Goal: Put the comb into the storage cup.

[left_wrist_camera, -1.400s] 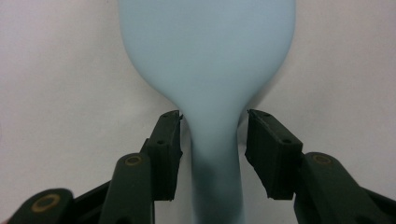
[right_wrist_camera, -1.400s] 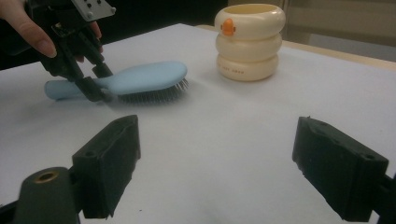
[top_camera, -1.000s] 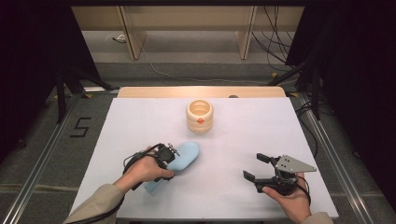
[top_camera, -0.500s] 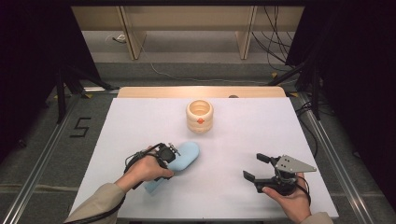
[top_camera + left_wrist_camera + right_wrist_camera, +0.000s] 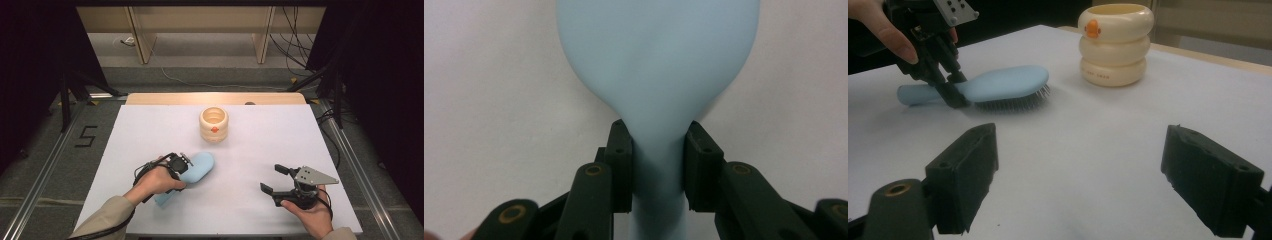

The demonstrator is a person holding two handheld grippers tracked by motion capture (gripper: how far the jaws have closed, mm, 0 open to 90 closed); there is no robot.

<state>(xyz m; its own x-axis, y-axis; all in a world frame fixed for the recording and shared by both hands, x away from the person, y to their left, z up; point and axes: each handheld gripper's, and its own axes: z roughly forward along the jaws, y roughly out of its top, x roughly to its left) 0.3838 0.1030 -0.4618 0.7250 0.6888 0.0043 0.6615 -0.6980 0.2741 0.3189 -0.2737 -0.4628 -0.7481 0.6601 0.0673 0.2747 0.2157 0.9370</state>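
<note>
High view: white table top (image 5: 250, 150) evenly bright, surroundings at left and right edges of frame near black. Soft short shadows only; no glare. Slight grain, mild softness overall.

Left gripper view: blue brush (image 5: 656, 75) at upper centre soft, out of focus; flat light, faint shading on its surface.

Right gripper view: foreground jaws blurred at bottom; cream pot (image 5: 1115, 42) upper right sharper, dim background behind.
</note>
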